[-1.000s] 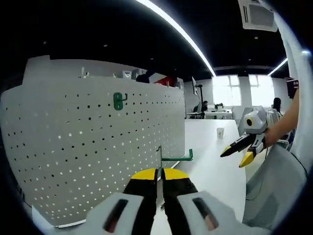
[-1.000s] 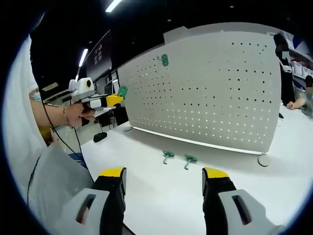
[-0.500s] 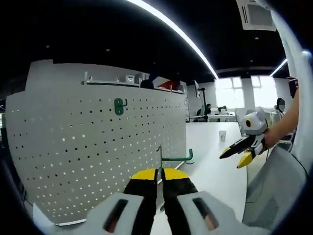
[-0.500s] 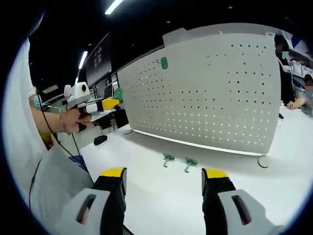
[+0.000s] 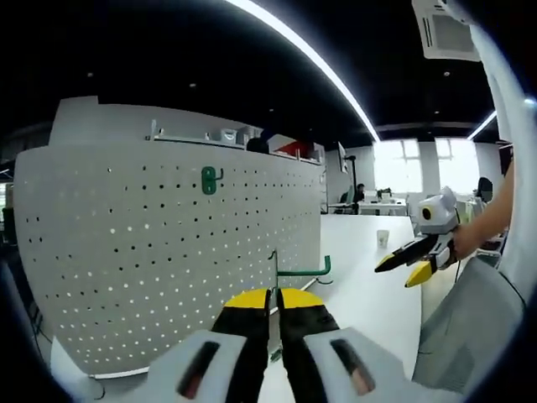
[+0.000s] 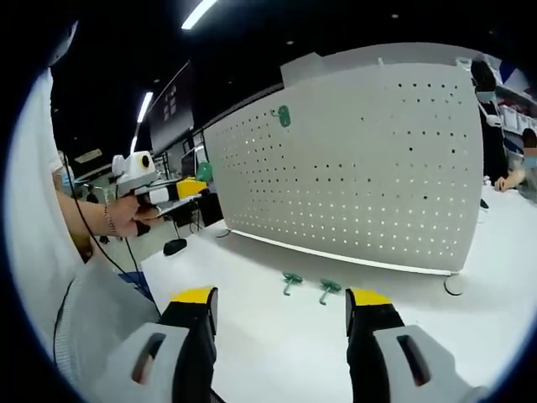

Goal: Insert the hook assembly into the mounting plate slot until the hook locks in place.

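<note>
A: Status of left tool (image 5: 274, 300)?

B: Jaws are closed on a green hook (image 5: 295, 272). The hook is held upright between the yellow tips, w/ its arm pointed to the right of the left gripper view. It is held in front of the pegboard (image 5: 168, 252), apart from it.

A: Pegboard condition?

B: A white perforated panel is stood upright on the white counter (image 6: 277, 336). One green hook, already mounted (image 5: 208, 179), is seen near the top edge; the same item is seen in the right gripper view (image 6: 284, 116).

A: Right tool (image 6: 281, 300)?

B: Jaws are spread wide, nothing is held. It is held above the counter, well apart from the panel.

A: Other parts?

B: Two spare green hooks (image 6: 292, 280) (image 6: 328, 289) are laid on the counter just in front of the panel base, side by side, not touching. A paper cup (image 5: 383, 238) is noted further along the counter in the left gripper view.
</note>
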